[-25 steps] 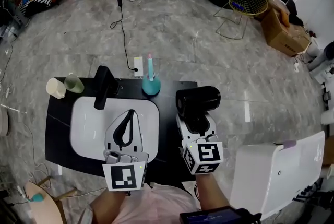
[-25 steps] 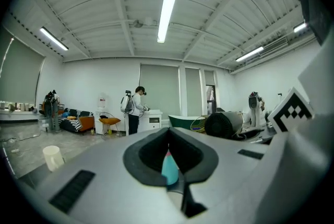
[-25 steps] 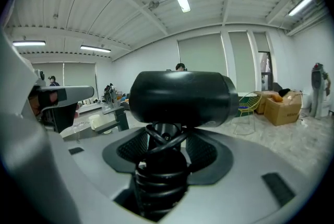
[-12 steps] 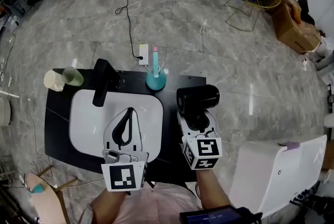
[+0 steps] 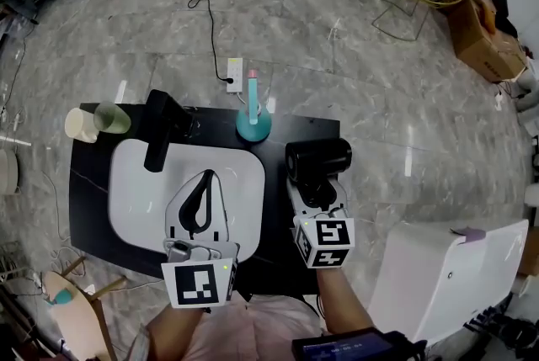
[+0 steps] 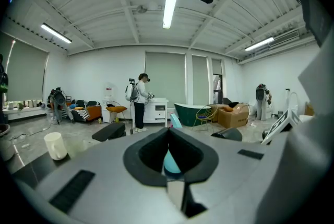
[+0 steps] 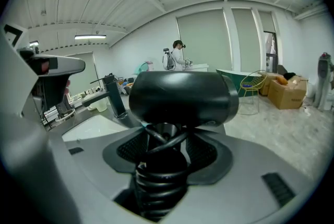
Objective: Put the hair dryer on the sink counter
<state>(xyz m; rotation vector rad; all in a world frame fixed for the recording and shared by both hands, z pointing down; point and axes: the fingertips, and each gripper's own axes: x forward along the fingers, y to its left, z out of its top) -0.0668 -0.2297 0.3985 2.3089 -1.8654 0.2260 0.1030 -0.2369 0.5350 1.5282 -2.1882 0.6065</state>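
The black hair dryer point(image 5: 318, 159) hangs over the right end of the black sink counter point(image 5: 91, 208). My right gripper point(image 5: 313, 188) is shut on its handle, with the coiled cord bunched between the jaws. In the right gripper view the dryer's barrel point(image 7: 182, 95) lies crosswise just beyond that gripper point(image 7: 166, 151). My left gripper point(image 5: 205, 181) hovers over the white sink point(image 5: 135, 204), its tips together with nothing in them. In the left gripper view the left gripper point(image 6: 168, 133) has only a teal shape showing through the gap behind its tips.
A black faucet point(image 5: 160, 134) stands at the sink's back. A teal toothbrush holder point(image 5: 253, 126) is at the counter's back edge, two cups point(image 5: 93, 121) at its back left corner. A power strip point(image 5: 235, 70) lies on the floor behind. A white unit point(image 5: 446, 275) stands right.
Both grippers have sunk lower toward the counter, the right one more, still carrying the hair dryer. The counter has slid up in the head view.
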